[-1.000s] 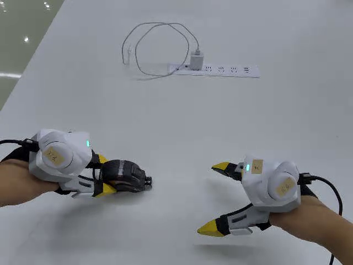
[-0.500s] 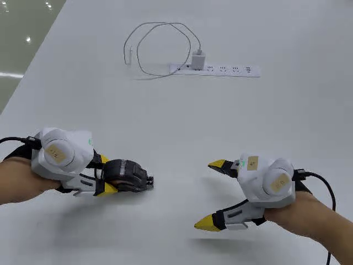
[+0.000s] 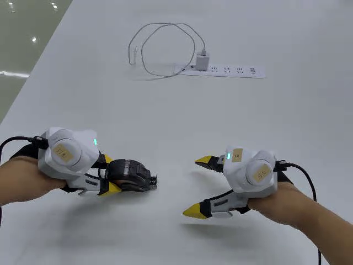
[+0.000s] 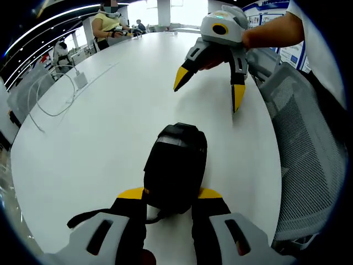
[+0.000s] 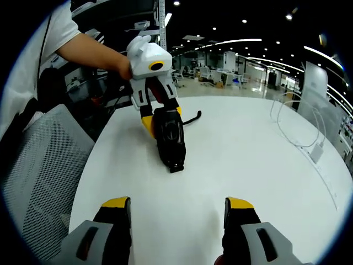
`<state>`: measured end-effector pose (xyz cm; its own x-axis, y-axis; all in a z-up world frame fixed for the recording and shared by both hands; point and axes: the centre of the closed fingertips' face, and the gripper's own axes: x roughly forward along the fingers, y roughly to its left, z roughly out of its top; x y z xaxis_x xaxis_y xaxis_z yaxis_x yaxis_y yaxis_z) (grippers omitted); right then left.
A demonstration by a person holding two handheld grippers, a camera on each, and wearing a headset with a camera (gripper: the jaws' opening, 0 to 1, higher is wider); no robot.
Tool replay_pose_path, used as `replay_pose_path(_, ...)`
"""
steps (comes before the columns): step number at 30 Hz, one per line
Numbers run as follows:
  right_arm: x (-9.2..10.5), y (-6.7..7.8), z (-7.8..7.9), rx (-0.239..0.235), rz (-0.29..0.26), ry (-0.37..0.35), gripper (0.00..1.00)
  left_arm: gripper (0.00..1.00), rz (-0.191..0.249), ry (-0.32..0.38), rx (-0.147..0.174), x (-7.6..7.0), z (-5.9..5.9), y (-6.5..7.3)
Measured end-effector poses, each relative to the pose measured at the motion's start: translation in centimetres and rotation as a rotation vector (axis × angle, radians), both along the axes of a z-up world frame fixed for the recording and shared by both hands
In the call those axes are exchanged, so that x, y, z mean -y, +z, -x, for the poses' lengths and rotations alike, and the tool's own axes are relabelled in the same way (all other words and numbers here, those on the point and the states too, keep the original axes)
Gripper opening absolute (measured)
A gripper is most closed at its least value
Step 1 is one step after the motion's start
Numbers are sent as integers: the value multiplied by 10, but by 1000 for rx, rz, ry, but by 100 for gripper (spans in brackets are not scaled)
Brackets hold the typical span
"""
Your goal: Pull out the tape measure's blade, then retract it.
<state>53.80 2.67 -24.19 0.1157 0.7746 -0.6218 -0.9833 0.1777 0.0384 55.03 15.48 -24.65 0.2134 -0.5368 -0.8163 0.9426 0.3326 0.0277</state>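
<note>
Bright overhead light, soft shadows, fisheye-warped edges

I'm working at a broad, smooth white workbench [image 3: 182, 121] whose top runs far ahead of me. Off its left edge lies a glossy grey-green floor [image 3: 16, 38] that catches the lamps as bright spots. A grey mesh office chair [image 5: 38, 160] stands just beside the bench. Beyond, a dark ceiling [image 5: 209, 14] dotted with small round spotlights [image 5: 243, 21] hangs over rows of distant desks [image 5: 220, 74].
</note>
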Motion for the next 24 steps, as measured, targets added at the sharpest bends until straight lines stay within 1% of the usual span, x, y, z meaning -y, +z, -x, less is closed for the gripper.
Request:
replay_pose_path(6, -15, -3, -6, 13, -8, 26, 58, 26, 7, 6, 0, 0, 0, 0)
replay_pose_path(10, -24, -6, -7, 9, -16, 38, 55, 26, 4, 11, -1, 1, 0, 1)
replay_pose_path(15, -30, -8, -7, 10, -18, 53, 50, 26, 2, 15, -3, 1, 0, 1)
replay_pose_path(17, -32, -8, -7, 15, -24, 62, 47, 26, 2, 15, -2, 1, 0, 1)
replay_pose_path(24, -40, -11, -12, 14, -36, 65, 41, 26, 2, 19, -4, 1, 0, 0)
